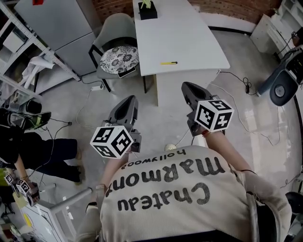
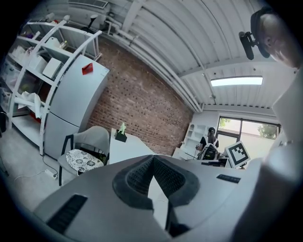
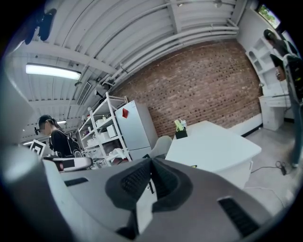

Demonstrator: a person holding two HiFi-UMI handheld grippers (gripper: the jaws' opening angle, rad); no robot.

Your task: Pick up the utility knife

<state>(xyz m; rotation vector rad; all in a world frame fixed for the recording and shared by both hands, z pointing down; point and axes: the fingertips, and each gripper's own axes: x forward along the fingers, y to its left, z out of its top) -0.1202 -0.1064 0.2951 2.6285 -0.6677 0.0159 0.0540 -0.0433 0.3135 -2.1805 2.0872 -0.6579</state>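
Note:
The utility knife (image 1: 169, 63), slim and yellow, lies near the front edge of a white table (image 1: 189, 42). In the head view both grippers hover over the floor short of the table, pointing toward it. My left gripper (image 1: 130, 99) is to the left of the table's front corner. My right gripper (image 1: 187, 85) sits just before the table's front edge, below the knife. Both are shut with nothing between the pads. The left gripper view shows the shut jaws of the left gripper (image 2: 152, 158) and the table (image 2: 125, 149). In the right gripper view, the right gripper (image 3: 151, 159) faces the table (image 3: 213, 142).
A grey chair with a patterned cushion (image 1: 118, 59) stands at the table's left. A black box holding a green plant (image 1: 147, 9) is at the table's far end. A fridge (image 1: 61, 23) and shelving lie left. Cables cross the floor (image 1: 246, 123). Another person (image 1: 19, 142) is at far left.

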